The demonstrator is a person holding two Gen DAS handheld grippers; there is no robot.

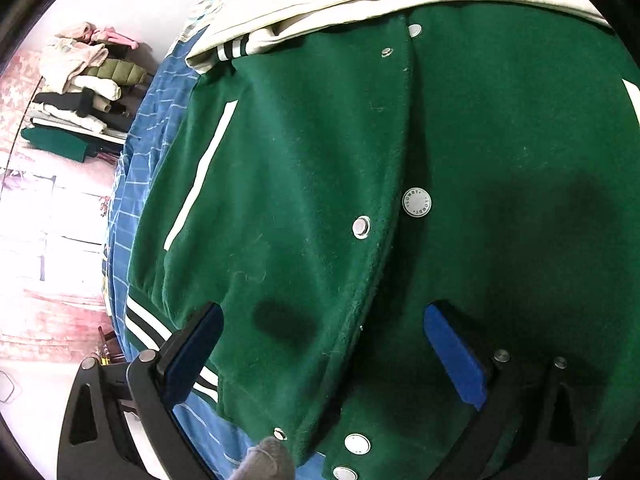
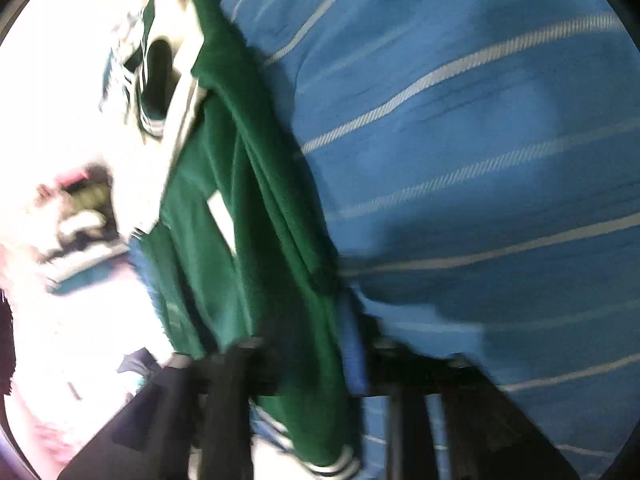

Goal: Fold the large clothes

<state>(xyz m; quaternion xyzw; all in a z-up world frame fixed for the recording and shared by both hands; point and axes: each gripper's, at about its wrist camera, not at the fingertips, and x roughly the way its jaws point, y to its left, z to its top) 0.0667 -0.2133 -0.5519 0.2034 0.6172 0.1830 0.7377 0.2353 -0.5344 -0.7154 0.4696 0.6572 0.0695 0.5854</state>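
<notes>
A large green varsity jacket (image 1: 304,168) with cream sleeves, striped cuffs and silver snap buttons lies front up on a blue striped bedsheet (image 1: 160,96). My left gripper (image 1: 324,344) hovers open over the jacket's lower front, its blue pads either side of the snap placket. In the blurred right wrist view, my right gripper (image 2: 304,364) is shut on a bunched edge of the green jacket (image 2: 248,216), lifted beside the blue sheet (image 2: 480,160).
A pile of folded clothes (image 1: 84,88) sits on a surface to the far left beyond the bed. A grey cloth scrap (image 1: 268,460) shows at the bottom edge. The bed edge runs along the jacket's left side.
</notes>
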